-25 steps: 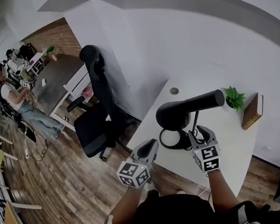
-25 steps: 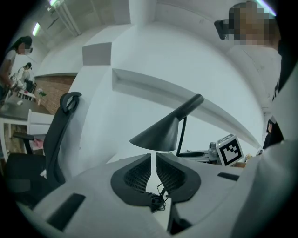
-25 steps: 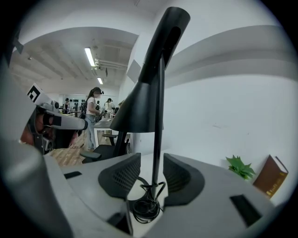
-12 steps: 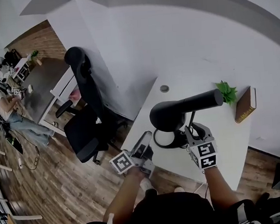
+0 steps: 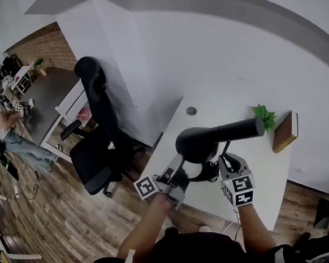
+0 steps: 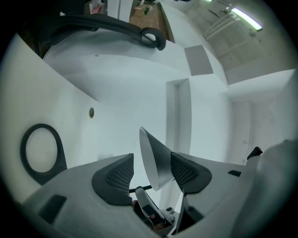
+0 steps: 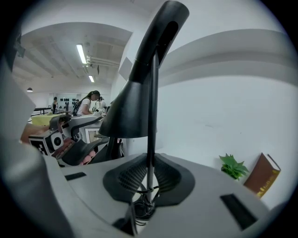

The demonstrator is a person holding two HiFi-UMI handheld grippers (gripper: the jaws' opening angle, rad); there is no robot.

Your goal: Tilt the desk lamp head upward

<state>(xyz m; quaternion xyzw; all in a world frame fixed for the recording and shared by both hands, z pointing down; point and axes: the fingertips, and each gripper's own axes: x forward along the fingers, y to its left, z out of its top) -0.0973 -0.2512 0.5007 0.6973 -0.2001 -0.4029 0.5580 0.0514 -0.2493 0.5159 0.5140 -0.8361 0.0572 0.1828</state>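
Head view: one lamp (image 5: pixel 210 137), one plant (image 5: pixel 263 116) and one book (image 5: pixel 283 131), all on one white desk (image 5: pixel 236 102) set against a white wall (image 5: pixel 231 43). Two grippers.

Left gripper (image 5: pixel 178 163): jaws just opened wide. The shade (image 6: pixel 156 158) sits between them, pads off it.

Right gripper (image 5: pixel 229 158): jaws just closed in, clamped on the thin stem (image 7: pixel 151 116).

One black chair (image 5: pixel 100 139) beside the desk. Wood floor (image 5: pixel 58 221). One person (image 5: pixel 2 121) seated at a far table (image 5: pixel 48 92).
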